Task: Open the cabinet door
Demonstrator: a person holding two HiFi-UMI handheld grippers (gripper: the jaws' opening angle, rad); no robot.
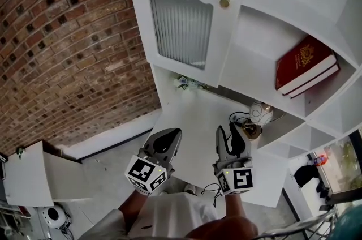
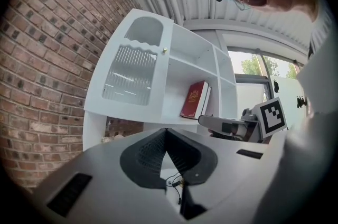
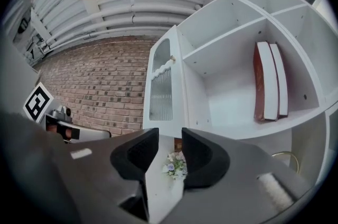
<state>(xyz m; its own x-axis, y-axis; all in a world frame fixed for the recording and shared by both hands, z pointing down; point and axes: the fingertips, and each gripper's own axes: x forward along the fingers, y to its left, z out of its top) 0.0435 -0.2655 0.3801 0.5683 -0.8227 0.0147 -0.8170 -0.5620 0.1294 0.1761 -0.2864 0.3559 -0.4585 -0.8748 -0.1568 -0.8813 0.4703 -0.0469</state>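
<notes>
The white cabinet door (image 1: 181, 29), with ribbed glass panels and a small brass knob (image 1: 224, 3), stands swung open to the left of the bare shelves. Both grippers hang below it, apart from it and pointing toward the cabinet. My left gripper (image 1: 171, 133) is shut, its pads meeting at the tips (image 2: 166, 130) with nothing between them. My right gripper (image 1: 228, 134) is open, with an empty gap between its jaws (image 3: 170, 138). The door (image 3: 162, 88) and its knob (image 3: 172, 59) show ahead in the right gripper view, and the door (image 2: 132, 75) too in the left gripper view.
Two red books (image 1: 305, 66) lean on the upper shelf. A small bunch of flowers (image 1: 182, 82) lies below the door's lower edge. Cables and round objects (image 1: 254, 117) sit on the lower shelf. A brick wall (image 1: 68, 35) is at the left, a low white unit (image 1: 34, 174) at bottom left.
</notes>
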